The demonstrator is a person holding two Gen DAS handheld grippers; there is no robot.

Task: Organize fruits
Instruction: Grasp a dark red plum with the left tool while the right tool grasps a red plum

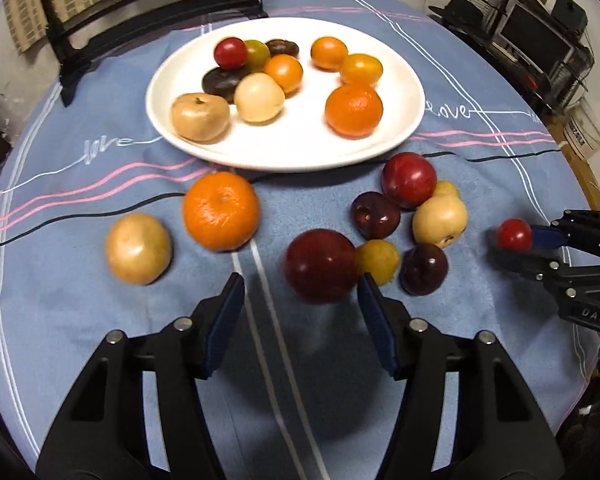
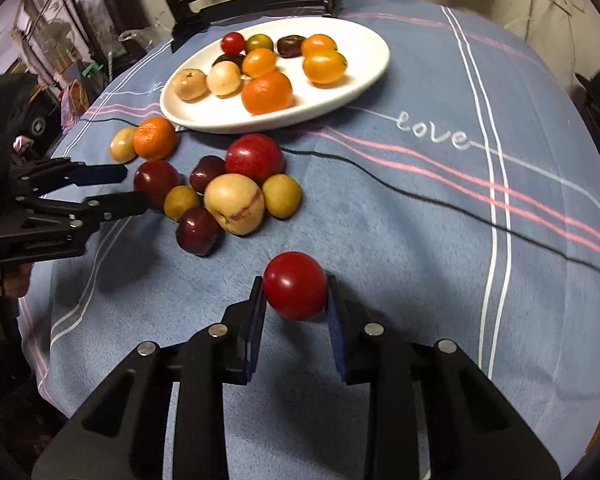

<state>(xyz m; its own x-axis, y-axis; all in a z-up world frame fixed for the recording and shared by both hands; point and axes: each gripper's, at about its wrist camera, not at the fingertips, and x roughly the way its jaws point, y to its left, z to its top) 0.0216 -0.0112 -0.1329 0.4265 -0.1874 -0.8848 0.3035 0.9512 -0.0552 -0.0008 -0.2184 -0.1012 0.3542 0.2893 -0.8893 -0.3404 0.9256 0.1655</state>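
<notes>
Right gripper (image 2: 295,294): jaws clamped on a red tomato (image 2: 295,286), low over the table (image 2: 420,240). Left gripper (image 1: 300,292): jaws half-wide, empty, beside a plum (image 1: 320,266). Risk: tomato slips or bruises; plum rolls if nudged.

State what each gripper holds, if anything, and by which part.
The right gripper clamps a small red tomato across its opposite sides. The left gripper holds nothing; its jaws stand apart beside a dark red plum.
</notes>
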